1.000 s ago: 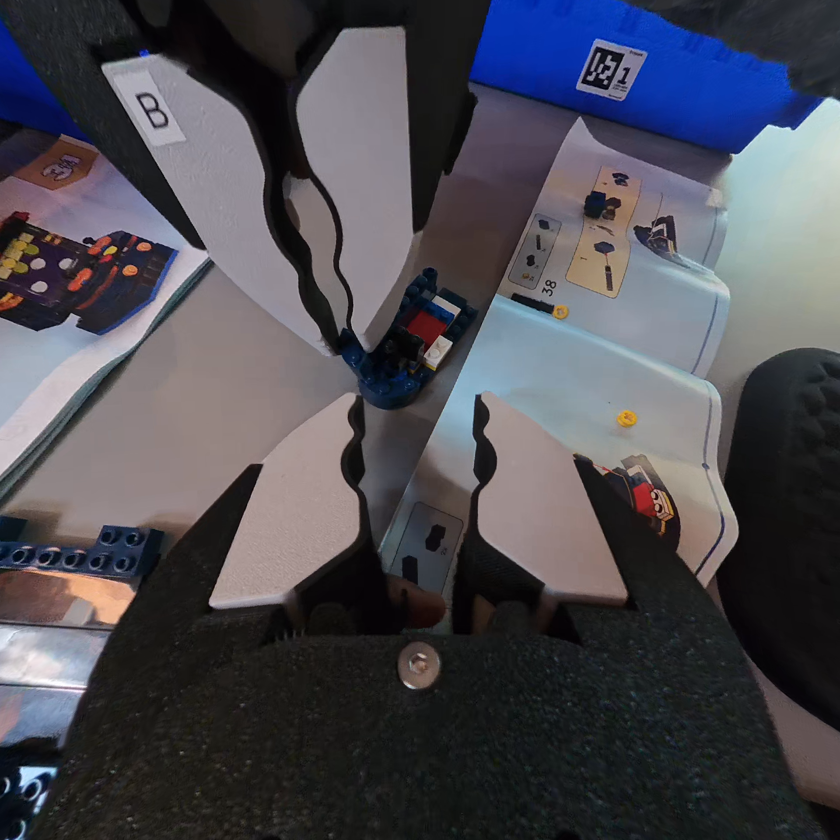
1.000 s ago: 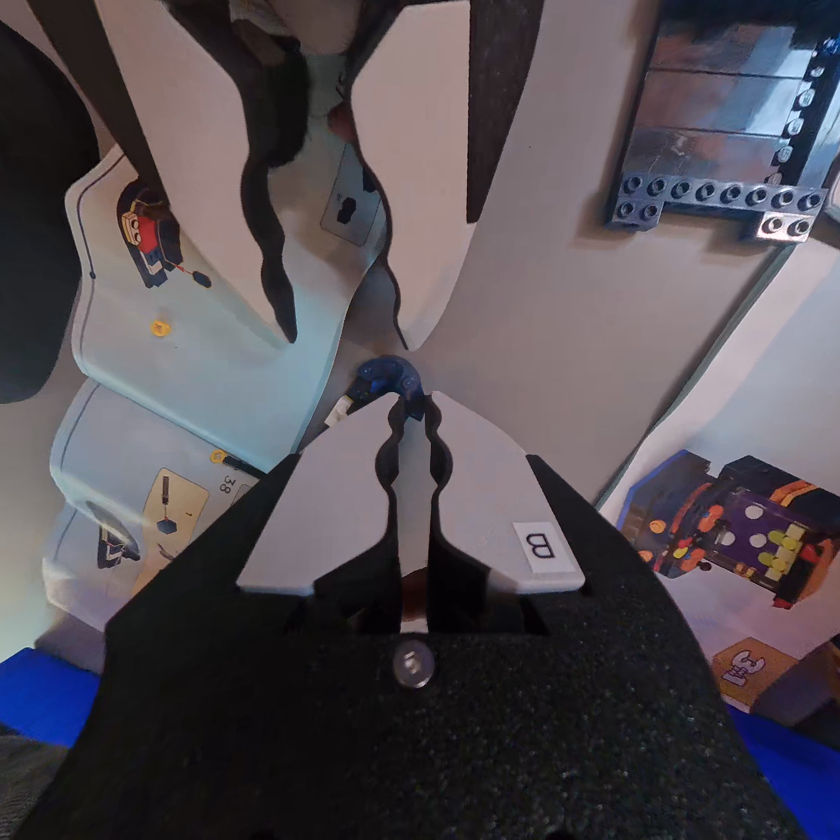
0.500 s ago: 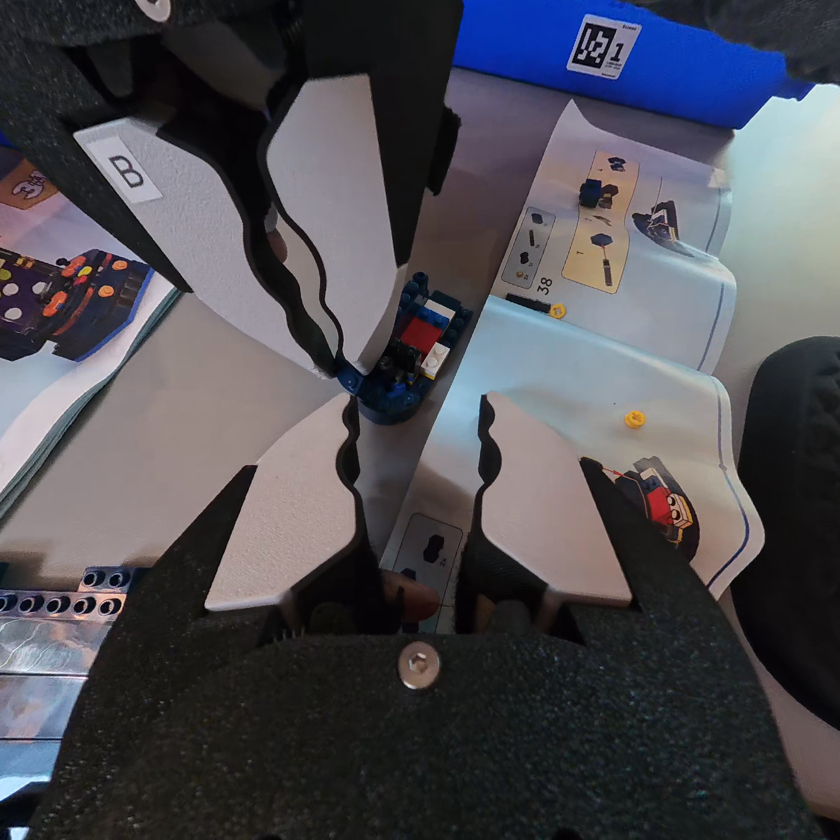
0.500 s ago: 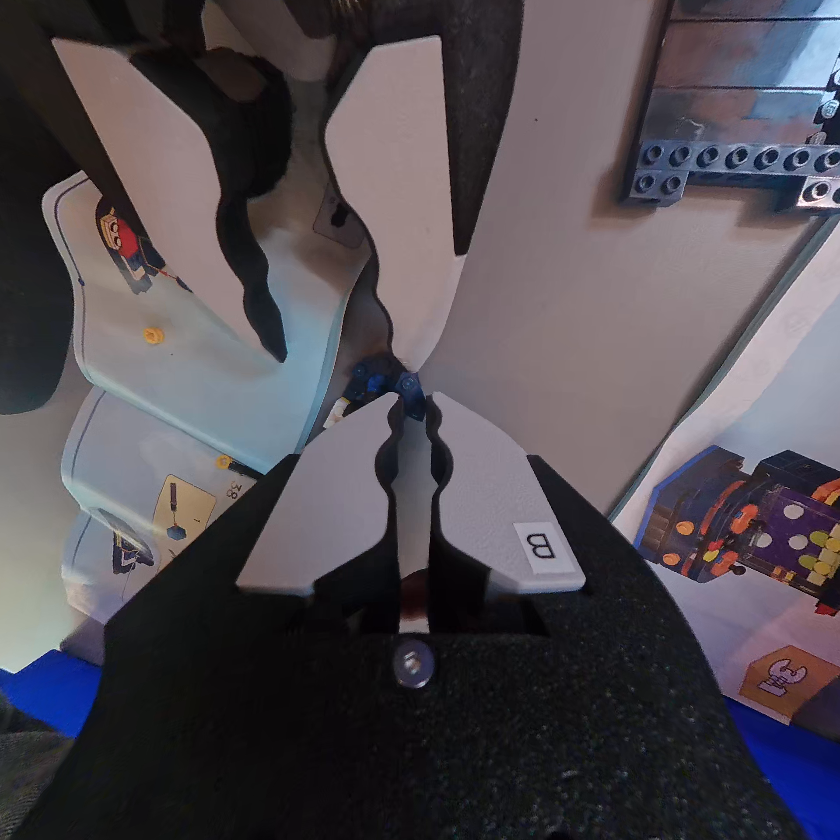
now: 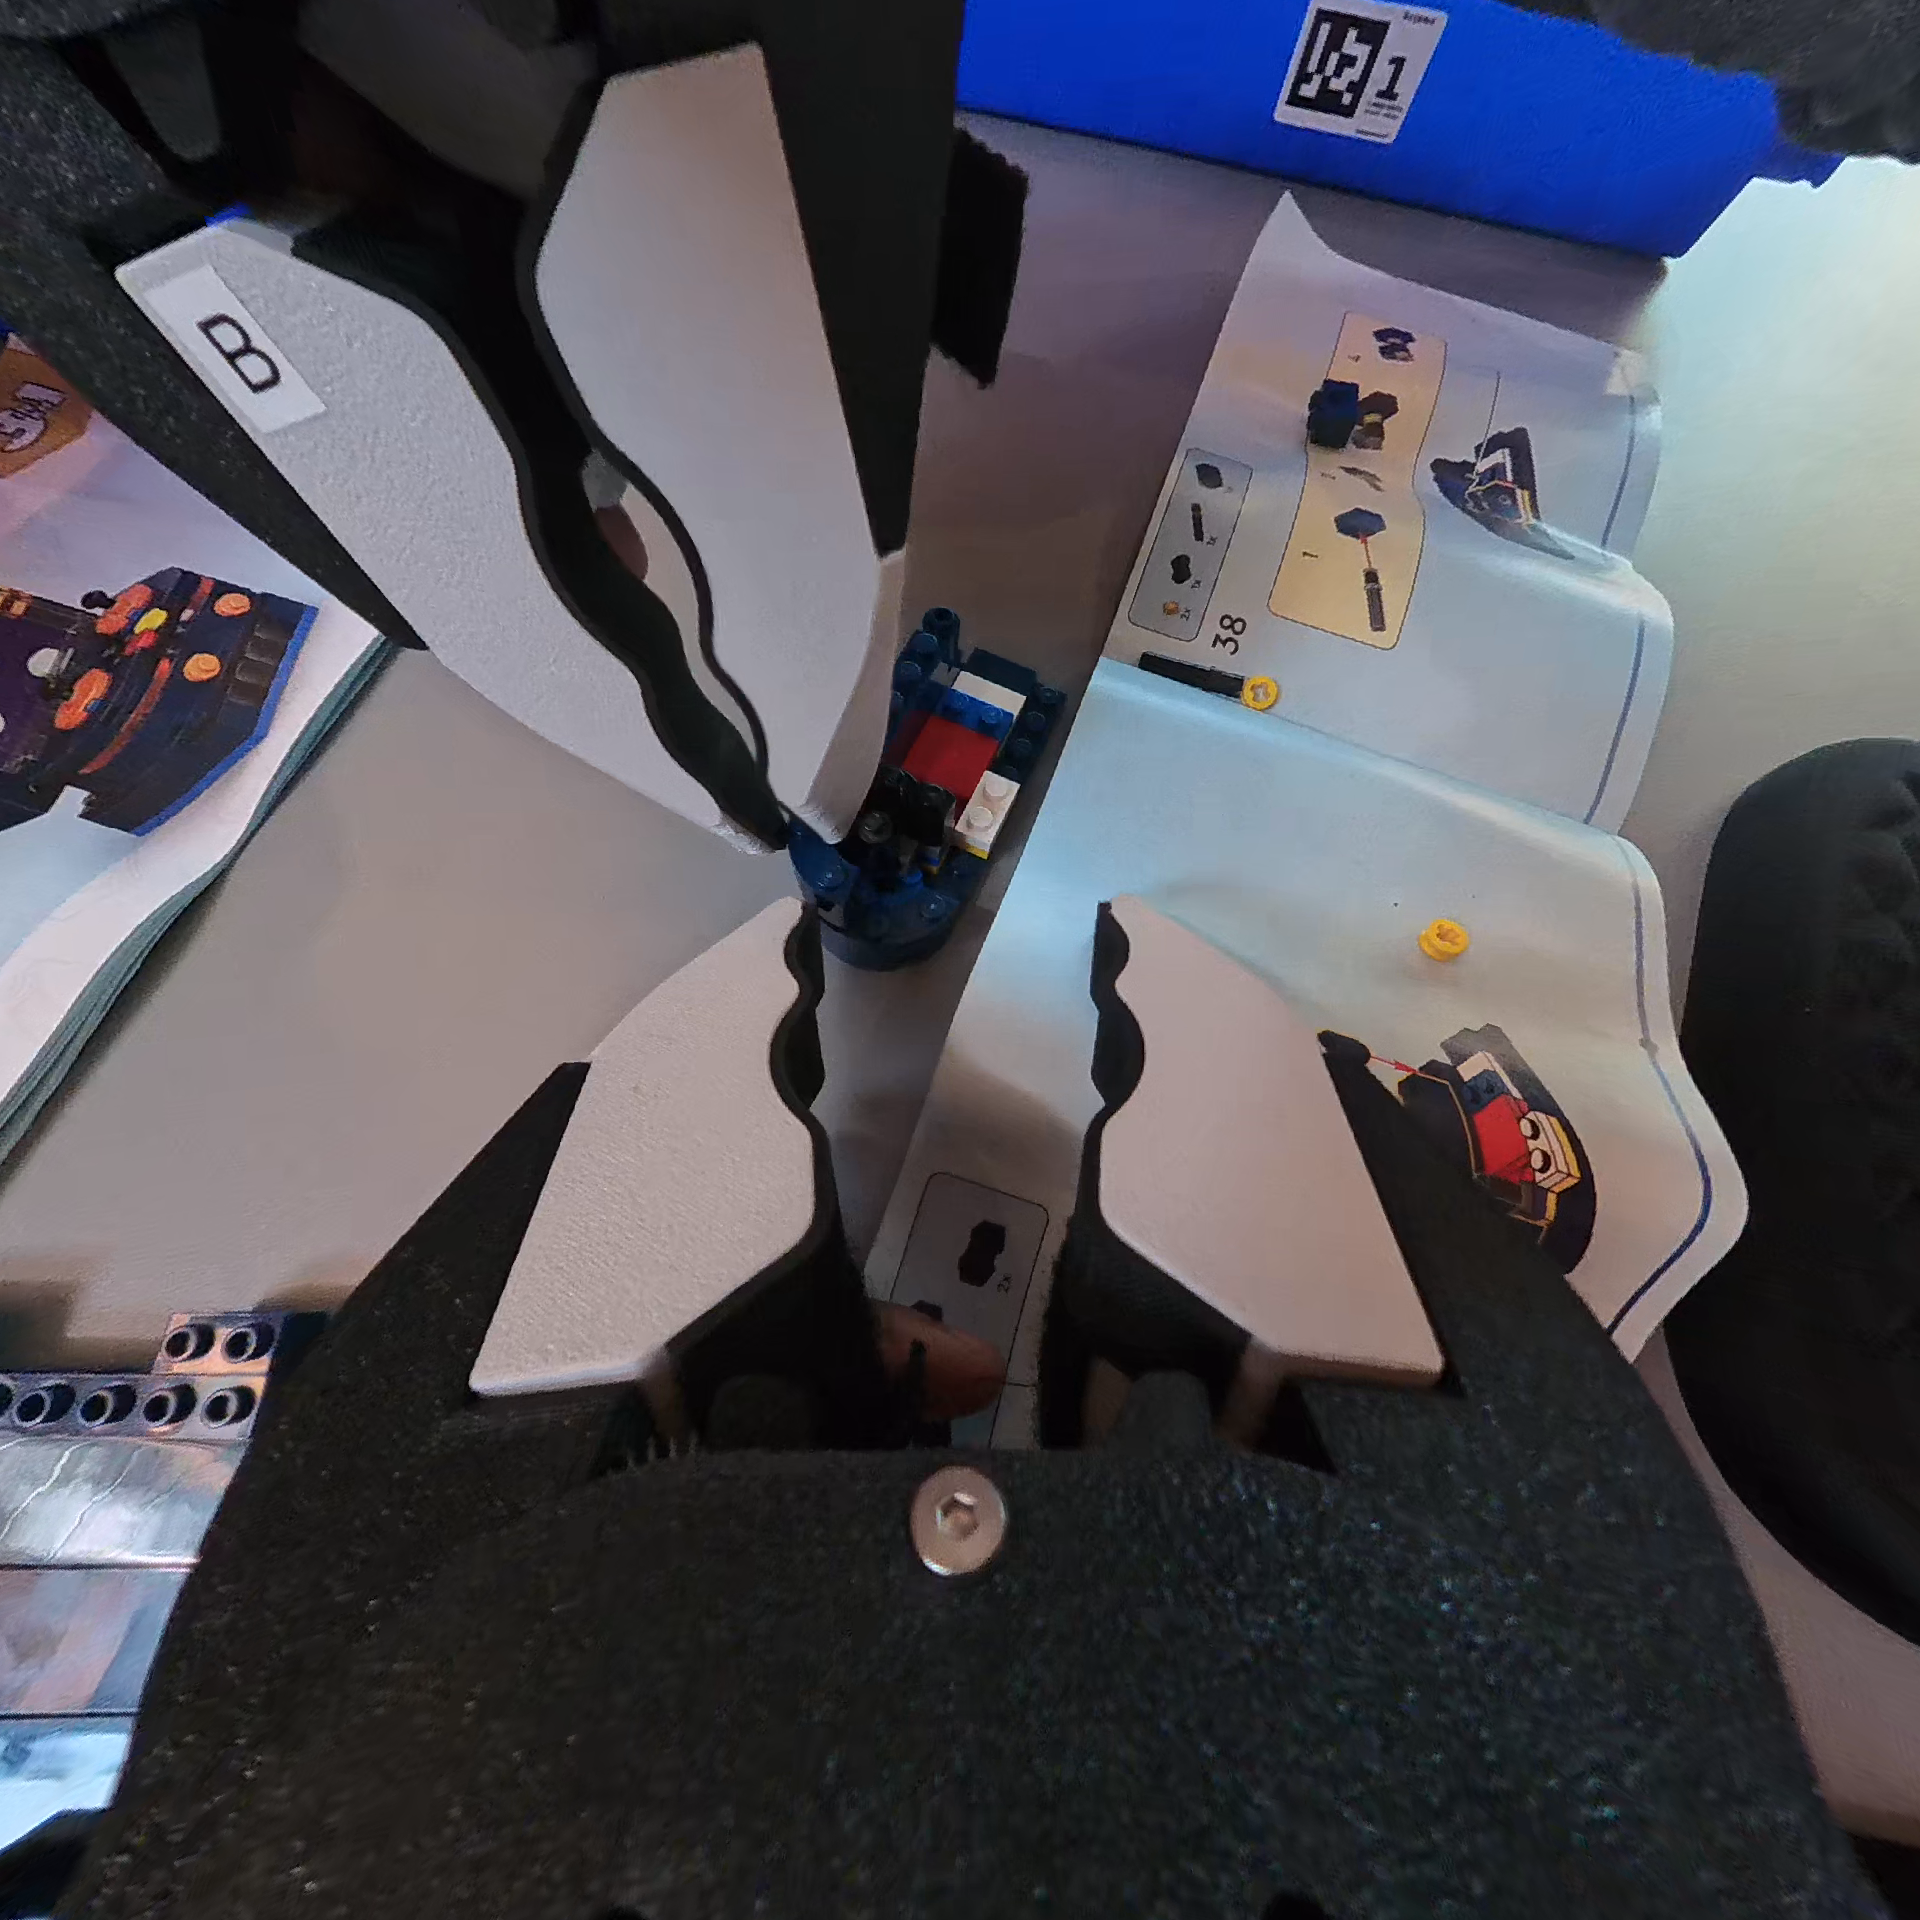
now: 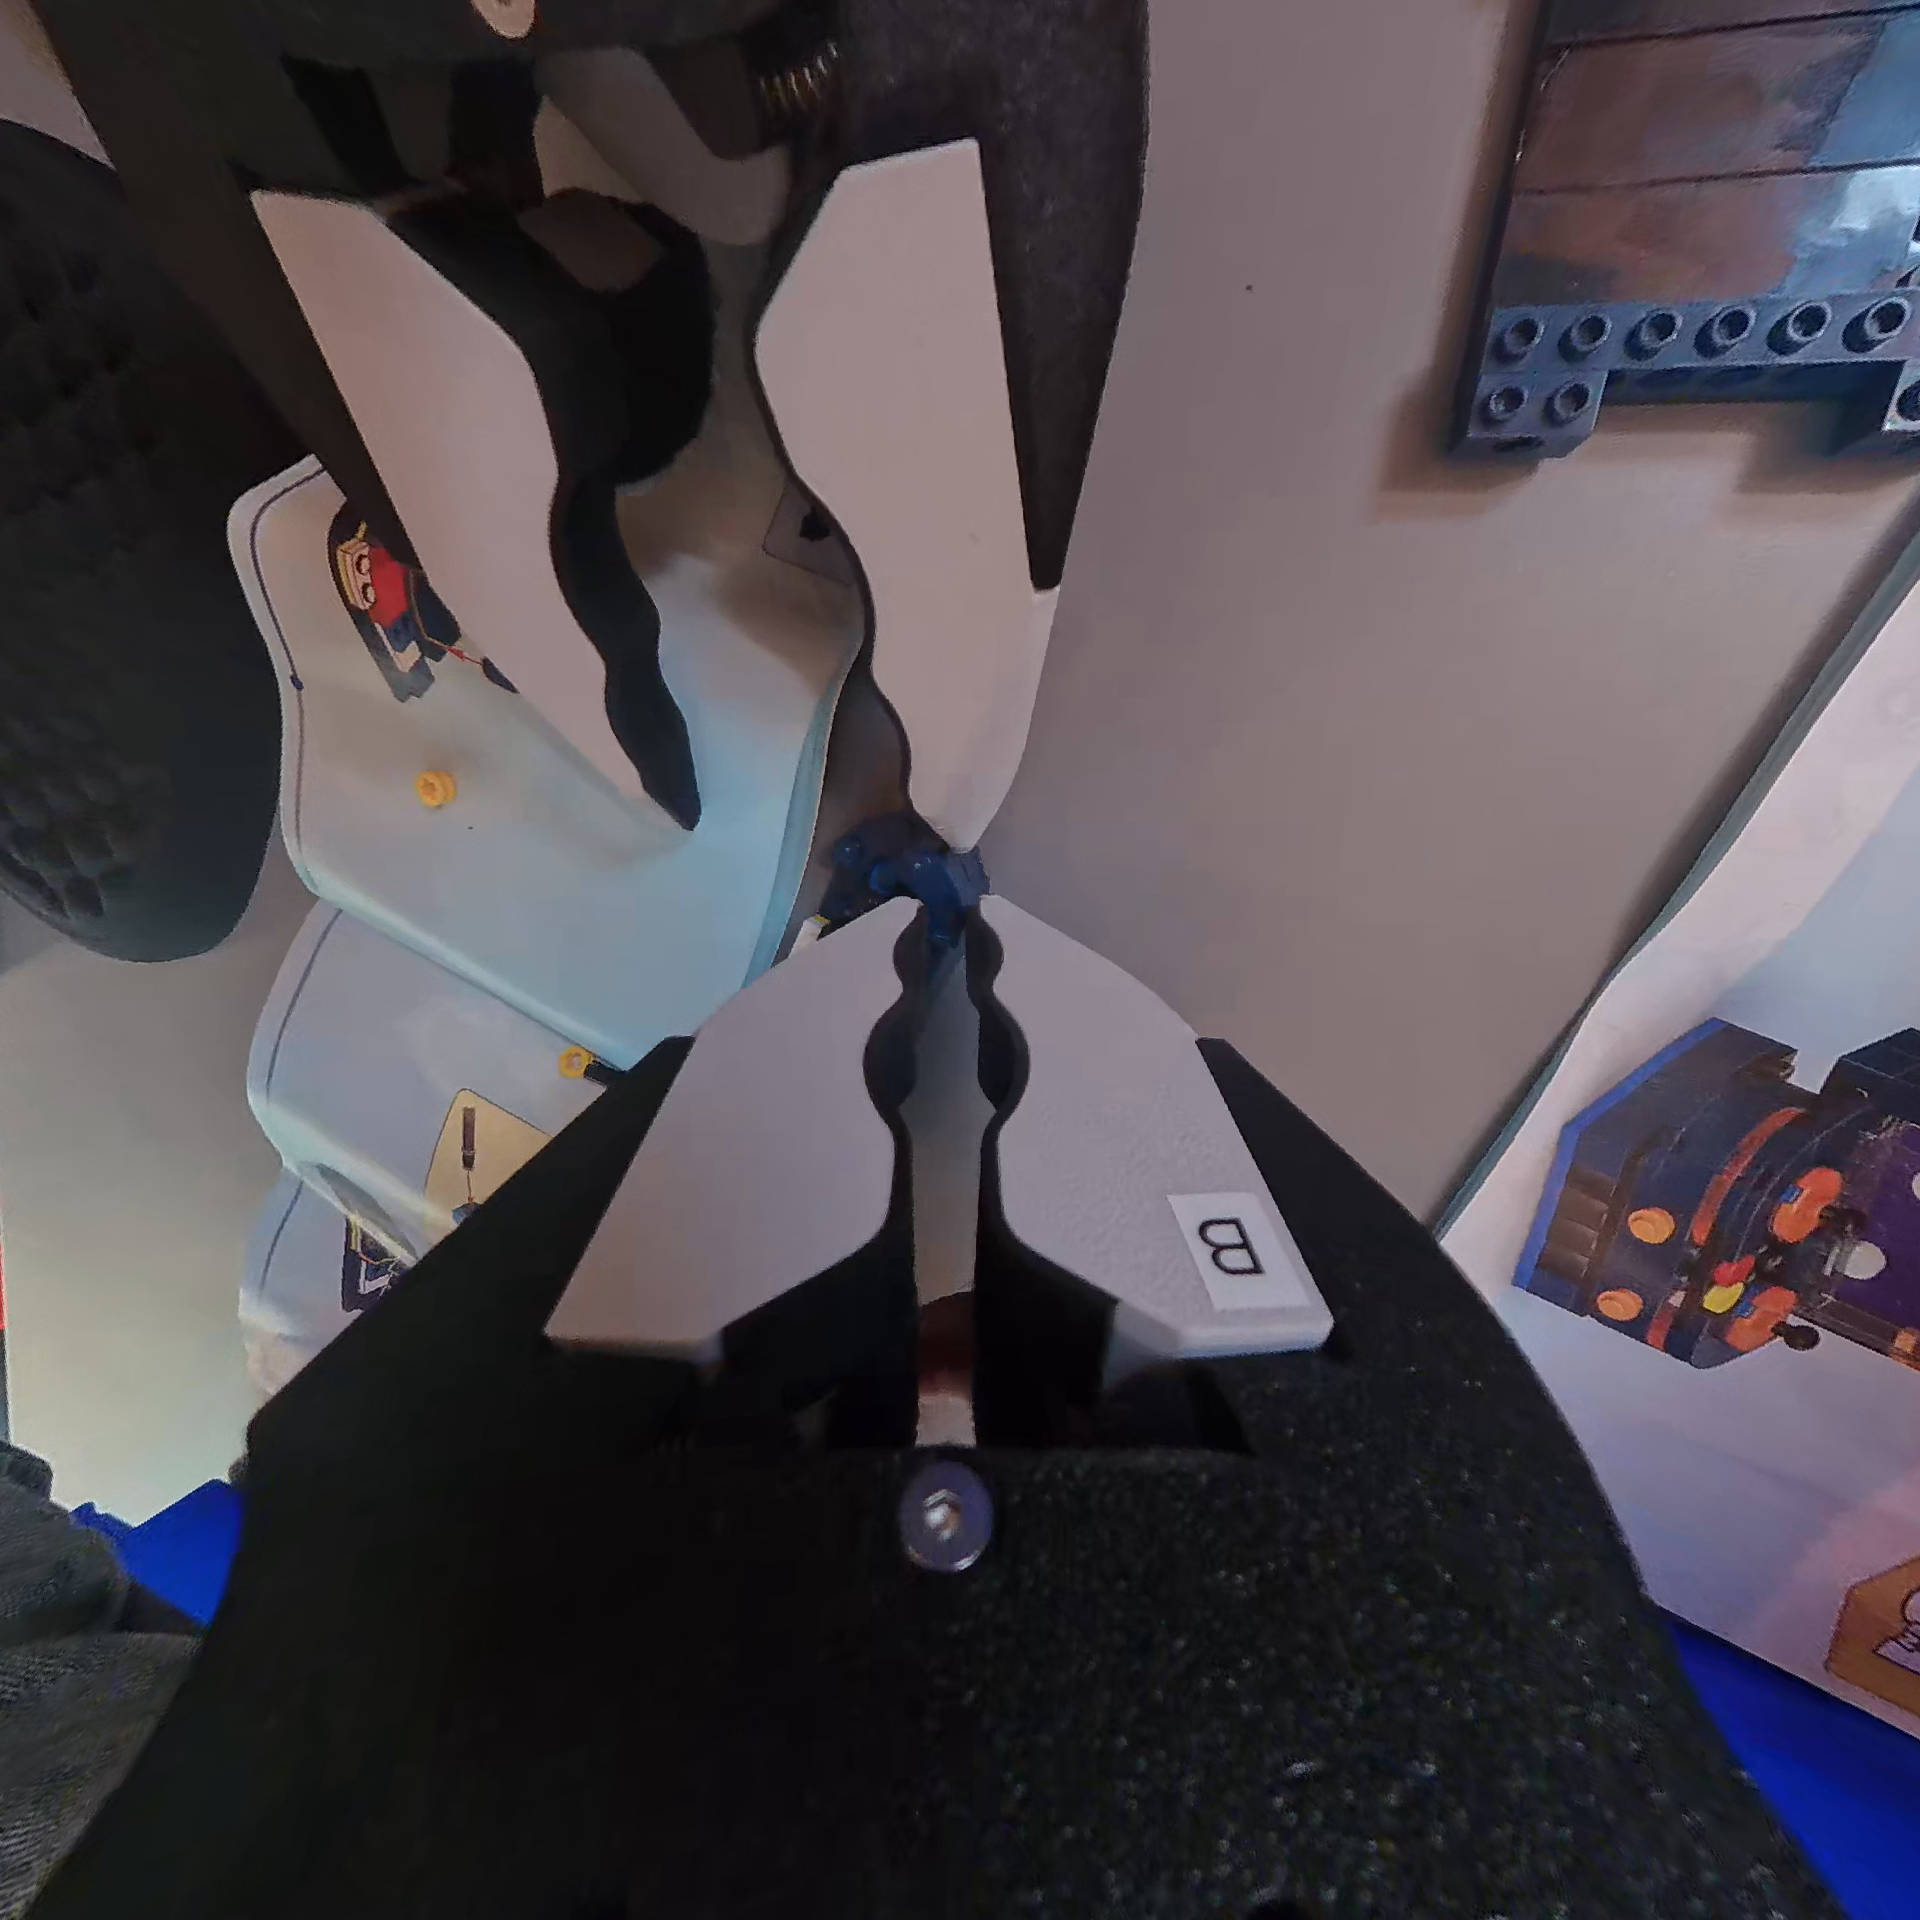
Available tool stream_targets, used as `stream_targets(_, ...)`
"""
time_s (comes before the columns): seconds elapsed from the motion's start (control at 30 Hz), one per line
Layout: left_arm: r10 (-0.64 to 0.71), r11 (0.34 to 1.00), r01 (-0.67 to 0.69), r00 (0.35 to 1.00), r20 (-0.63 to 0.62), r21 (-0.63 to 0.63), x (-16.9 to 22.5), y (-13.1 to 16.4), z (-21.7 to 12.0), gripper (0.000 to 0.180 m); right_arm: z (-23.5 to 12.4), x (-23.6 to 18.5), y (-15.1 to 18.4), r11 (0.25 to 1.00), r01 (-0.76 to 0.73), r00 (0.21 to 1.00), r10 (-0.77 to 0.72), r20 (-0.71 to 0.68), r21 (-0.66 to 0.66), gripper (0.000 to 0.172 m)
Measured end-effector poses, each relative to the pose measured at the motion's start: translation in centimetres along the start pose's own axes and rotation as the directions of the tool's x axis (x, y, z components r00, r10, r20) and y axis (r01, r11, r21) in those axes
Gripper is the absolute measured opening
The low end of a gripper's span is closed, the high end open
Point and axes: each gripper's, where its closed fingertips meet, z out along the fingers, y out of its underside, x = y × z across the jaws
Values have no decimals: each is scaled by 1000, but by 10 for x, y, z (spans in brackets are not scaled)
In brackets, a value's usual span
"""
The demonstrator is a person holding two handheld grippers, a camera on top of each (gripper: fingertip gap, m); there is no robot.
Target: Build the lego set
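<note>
Small brick-built boat (image 5: 935,800), dark blue hull with red, white and black pieces on deck, stood on the grey tabletop (image 5: 364,987) at the centre of the left wrist view, just left of an unfolded instruction sheet (image 5: 1299,862). The right gripper (image 6: 940,914) entered that view from 11 o'clock; its jaws were nearly closed, and its fingertips (image 5: 774,826) pinched a small dark blue piece at the rounded near end of the hull. In the right wrist view the same blue piece sat between the tips. The left gripper (image 5: 951,925) hung at 6 o'clock of the boat with jaws wide apart and nothing between them; its left tip lay just beside the hull, and whether it touched could not be told. The model probably handled as light and rigid, with smooth plastic faces that could slip, and with press-fit joints liable to separate under twist or side load; the firmest hold would likely have been across the two long hull sides, low down, away from the small deck pieces. Two loose yellow round studs (image 5: 1442,938) lay on the sheet at 3 o'clock. An open booklet (image 5: 156,675) lay at 9 o'clock, a dark studded plate (image 5: 135,1403) at 8 o'clock.
</note>
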Motion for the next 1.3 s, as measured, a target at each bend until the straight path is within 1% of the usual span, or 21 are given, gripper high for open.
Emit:
stream_targets(0.37,15,1000,-15,1000,6,7,0,-1,-1,50,1,-1,-1,1000,-1,1000,1,-15,-1,5)
stream_targets(0.47,84,995,-86,995,46,43,-2,-6,-4,50,1,-1,-1,1000,1,1000,-1,-24,-9,5)
stream_targets(0.53,139,988,-143,988,67,55,-1,-9,-5,47,1,-1,-1,1000,1,1000,-1,-24,-10,5)
stream_targets(0.63,175,983,-179,982,73,44,1,-8,-2,40,1,-1,-2,1000,2,1000,-2,-25,-7,5)
stream_targets(0.77,157,986,-162,984,86,43,-1,-8,-2,36,1,-1,-2,1000,2,999,-2,-37,-5,5)
stream_targets(0.9,157,986,-160,984,90,37,-1,-8,-2,36,1,-1,-2,1000,-7,999,7,-47,-1,5)
stream_targets(1.0,146,988,-150,983,109,31,-3,-8,-2,31,1,-1,-1,999,-35,998,35,-54,-9,5)
stream_targets(1.17,139,989,-143,985,105,30,-3,-8,-2,31,1,-1,-1,998,-57,995,55,-83,-25,5)
stream_targets(1.3,124,991,-128,986,109,35,-4,-8,-2,29,2,-1,-1,997,-71,996,69,-65,-39,5)
